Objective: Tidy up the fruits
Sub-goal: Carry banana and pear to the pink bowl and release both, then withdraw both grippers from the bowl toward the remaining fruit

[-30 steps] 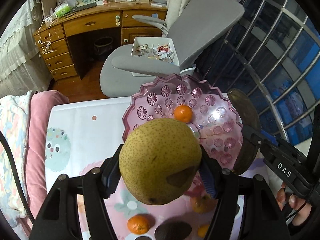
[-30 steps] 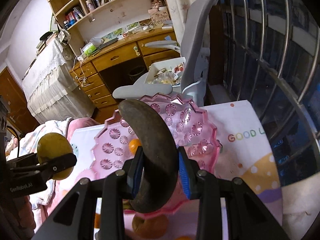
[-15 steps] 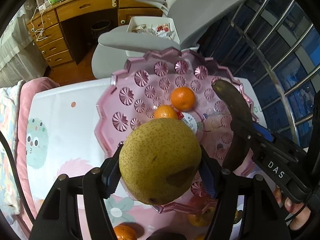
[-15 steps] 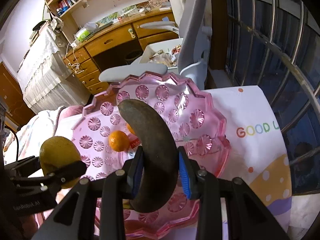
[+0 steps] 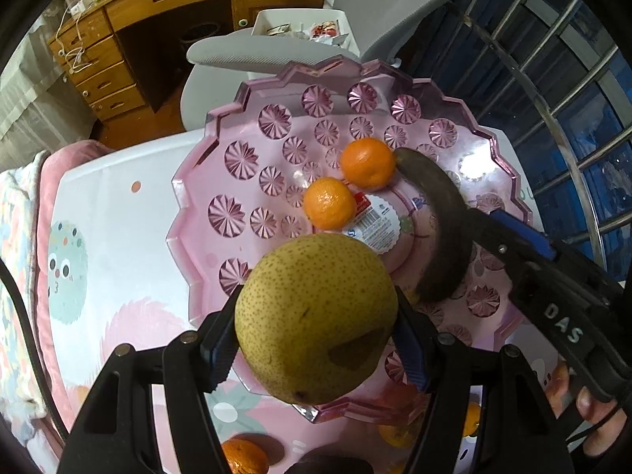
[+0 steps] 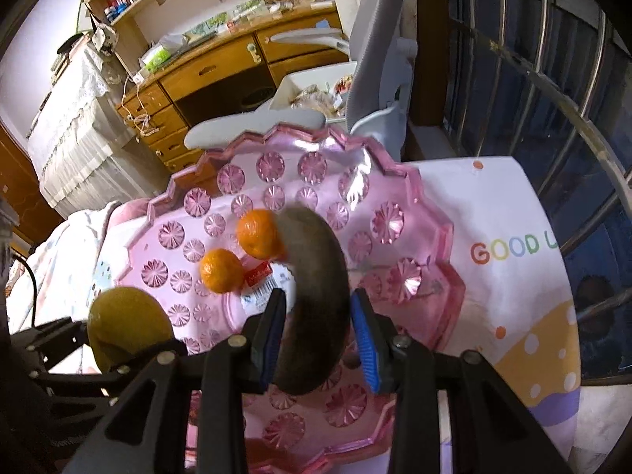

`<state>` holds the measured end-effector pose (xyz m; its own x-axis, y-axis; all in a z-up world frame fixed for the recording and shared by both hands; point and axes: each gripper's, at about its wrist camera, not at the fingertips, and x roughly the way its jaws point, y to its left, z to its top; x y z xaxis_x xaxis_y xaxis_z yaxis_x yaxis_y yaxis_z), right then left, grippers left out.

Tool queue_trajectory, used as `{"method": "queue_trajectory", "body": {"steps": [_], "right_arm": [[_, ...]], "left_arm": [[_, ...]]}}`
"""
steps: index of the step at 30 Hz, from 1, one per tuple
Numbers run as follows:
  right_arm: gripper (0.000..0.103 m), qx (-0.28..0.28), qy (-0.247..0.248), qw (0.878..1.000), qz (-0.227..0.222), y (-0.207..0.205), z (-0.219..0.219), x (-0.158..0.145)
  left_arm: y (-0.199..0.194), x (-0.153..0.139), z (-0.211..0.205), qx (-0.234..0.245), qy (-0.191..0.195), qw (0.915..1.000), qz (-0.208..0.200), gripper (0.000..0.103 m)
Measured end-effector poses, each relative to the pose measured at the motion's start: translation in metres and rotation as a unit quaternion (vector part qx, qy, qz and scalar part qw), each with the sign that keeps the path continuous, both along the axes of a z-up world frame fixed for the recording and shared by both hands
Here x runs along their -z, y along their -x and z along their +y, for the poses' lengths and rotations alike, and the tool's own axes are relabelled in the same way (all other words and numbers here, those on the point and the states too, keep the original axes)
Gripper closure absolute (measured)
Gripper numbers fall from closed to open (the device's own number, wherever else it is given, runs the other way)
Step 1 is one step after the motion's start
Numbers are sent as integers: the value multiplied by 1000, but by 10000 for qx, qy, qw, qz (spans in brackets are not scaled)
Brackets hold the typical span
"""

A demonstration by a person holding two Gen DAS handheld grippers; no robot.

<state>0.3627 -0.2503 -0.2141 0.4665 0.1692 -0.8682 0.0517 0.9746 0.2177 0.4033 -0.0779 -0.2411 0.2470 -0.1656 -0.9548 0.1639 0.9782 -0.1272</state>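
Now right gripper [image 6: 316, 331], jaws slackening round the blackened curved banana [image 6: 316, 300], and left gripper [image 5: 316, 339], clamping the speckled yellow-green pear [image 5: 316, 320], should lower onto bare pink faceted plastic tray [image 5: 245, 150] below, clear of two small orange tangerines [image 5: 330, 203] ahead.

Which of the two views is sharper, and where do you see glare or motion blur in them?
Left wrist view: crisp, the pear in the left hand-held gripper sharply speckled, with white glare on the pink tray. Right wrist view: softer, the dark banana in the right hand-held gripper smeared by motion blur; both views bend straight lines, fisheye-style.

Wooden desk [image 6: 221, 67], grey chair [image 5: 355, 4], barred window [image 6: 533, 79]
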Motion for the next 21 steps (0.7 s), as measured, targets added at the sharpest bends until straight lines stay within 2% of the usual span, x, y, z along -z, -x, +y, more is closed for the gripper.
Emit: {"method": "queue_trajectory", "body": {"steps": [3, 5, 9, 21], "right_arm": [[67, -100, -19, 9999, -44, 1, 4, -5], [67, -102, -26, 9999, -79, 4, 4, -10], [67, -101, -98, 9998, -147, 12, 1, -19], [67, 255, -95, 9995, -146, 61, -27, -50]], "left_arm": [[4, -6, 1, -25, 99, 9999, -100, 33], [7, -16, 1, -22, 166, 9995, -261, 26], [13, -34, 5, -28, 199, 9988, -441, 26], [64, -57, 48, -418, 422, 9975, -392, 26]]}}
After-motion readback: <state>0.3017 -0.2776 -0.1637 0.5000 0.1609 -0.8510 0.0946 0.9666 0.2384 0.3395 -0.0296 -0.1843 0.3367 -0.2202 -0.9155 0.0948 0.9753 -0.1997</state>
